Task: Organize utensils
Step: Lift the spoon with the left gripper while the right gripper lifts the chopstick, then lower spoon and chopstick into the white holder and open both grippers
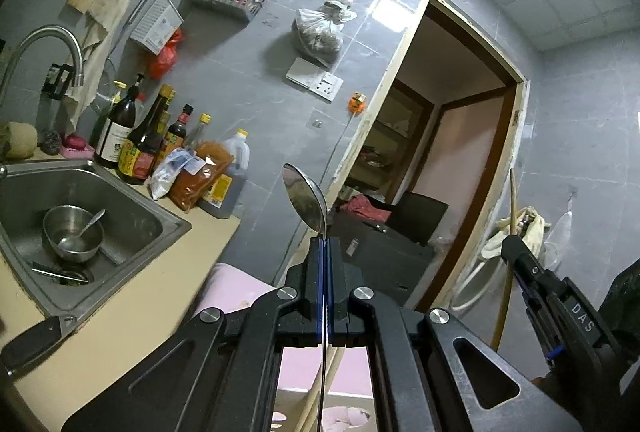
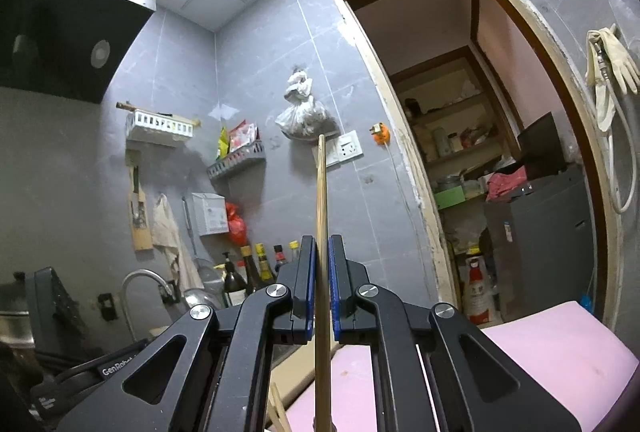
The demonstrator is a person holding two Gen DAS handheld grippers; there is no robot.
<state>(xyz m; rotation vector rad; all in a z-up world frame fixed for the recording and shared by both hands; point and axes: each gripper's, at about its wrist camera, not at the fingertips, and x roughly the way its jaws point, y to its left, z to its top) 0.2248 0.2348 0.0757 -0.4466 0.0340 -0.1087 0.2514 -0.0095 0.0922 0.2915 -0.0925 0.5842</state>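
The left gripper [image 1: 324, 244] is clamped on the thin handle of a metal spoon [image 1: 305, 199], its blue pads pressed together with the handle between them. The spoon's long axis runs along the fingers, away from the camera: the bowl sticks out beyond the fingertips and points upward and far, tilted a little to the left, while the handle passes back between the jaws toward the near edge.

The right gripper [image 2: 321, 252] is closed on a wooden chopstick [image 2: 321, 216], which stands nearly upright between the pads; its blunt end points up toward the grey tiled wall [image 2: 260, 71] and its other end runs down out of view.

To the left, a steel sink [image 1: 132, 216] holds a metal bowl [image 1: 60, 228] with a second spoon [image 1: 82, 230] in it. A pink board [image 2: 560, 344] lies below the grippers.
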